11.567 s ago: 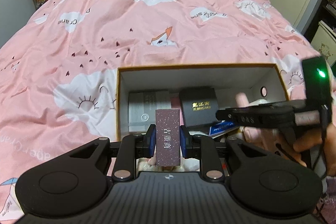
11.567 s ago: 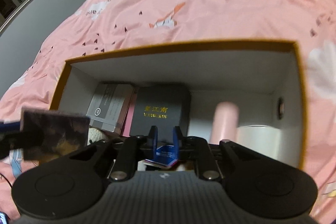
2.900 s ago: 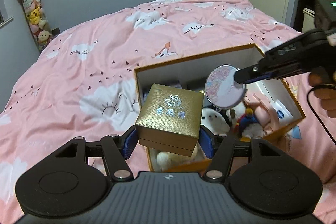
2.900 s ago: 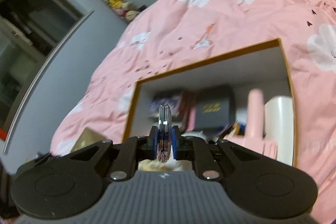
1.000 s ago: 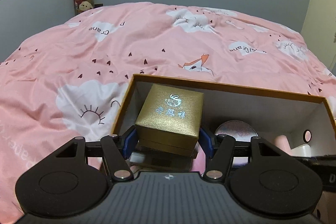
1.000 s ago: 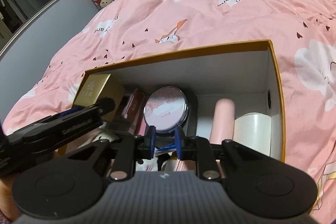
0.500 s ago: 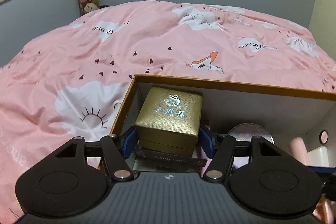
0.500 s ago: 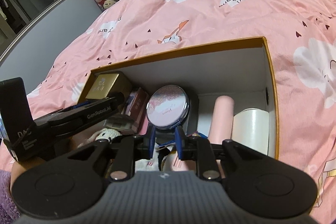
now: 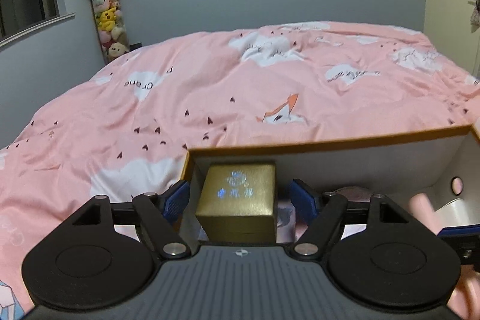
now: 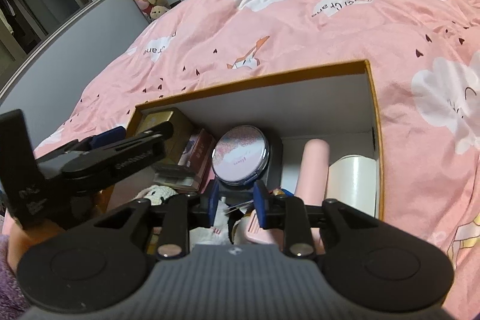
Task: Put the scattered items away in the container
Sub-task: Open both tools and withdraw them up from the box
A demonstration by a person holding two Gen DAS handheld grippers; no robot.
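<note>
Jaws of the left gripper [image 9: 240, 200] are opening, its blue pads standing clear on either side of the gold box [image 9: 238, 200], which sits between them in the near-left corner of the orange-rimmed container [image 9: 330, 144]; the gap suggests a release, the box set down where the corner walls can steady it. Its lid carries a round emblem over three glowing characters, too blurred to read. Jaws of the right gripper [image 10: 235, 204] are also parting, only a little way spread, with nothing pinched between them; just ahead of them the round compact [image 10: 240, 159] lies on a dark box, apparently set there flat so it would not roll, with small script on its pink lid that cannot be made out. To the right of those jaws lie a pink tube [image 10: 312, 167] and a white roll [image 10: 352, 182] against the wall; to the left, slim boxes and a white plush toy [image 10: 156, 194]. Beyond the container, the pink duvet [image 9: 210, 98] reads "Paper Crane"
</note>
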